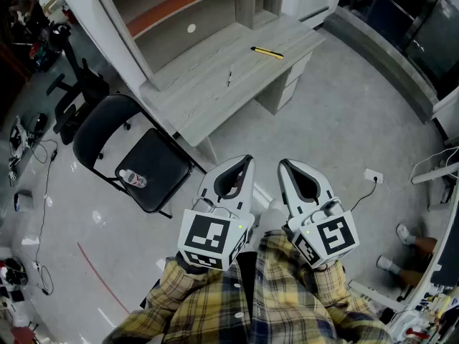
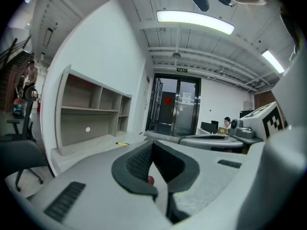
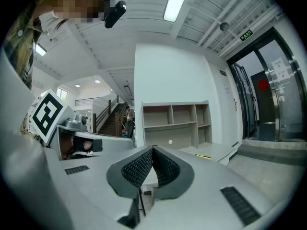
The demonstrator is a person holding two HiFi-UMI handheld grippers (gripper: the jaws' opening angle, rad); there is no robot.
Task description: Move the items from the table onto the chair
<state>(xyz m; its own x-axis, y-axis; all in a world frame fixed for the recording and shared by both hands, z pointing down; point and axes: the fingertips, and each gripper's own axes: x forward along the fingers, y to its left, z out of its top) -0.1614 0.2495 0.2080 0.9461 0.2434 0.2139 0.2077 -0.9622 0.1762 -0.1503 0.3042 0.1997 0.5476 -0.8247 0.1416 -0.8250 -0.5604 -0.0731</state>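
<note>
A yellow pen [image 1: 267,51] and a small dark pen [image 1: 229,78] lie on the pale wood desk [image 1: 215,84]. A clear plastic bottle [image 1: 133,179] lies on the seat of the black chair [image 1: 154,169] left of the desk. My left gripper [image 1: 247,160] and right gripper [image 1: 282,165] are held side by side close to my body, well short of the desk, tips pointing at it. Both are shut with nothing between the jaws. In the left gripper view the yellow pen [image 2: 122,143] shows far off on the desk; the right gripper view shows the yellow pen [image 3: 203,156] too.
The desk carries a shelf unit [image 1: 193,6] with orange-lined compartments. A black office chair [image 1: 72,95] stands at the far left. A white power strip [image 1: 373,175] with a cable lies on the floor to the right. Someone's white shoes [image 1: 401,246] show at lower right.
</note>
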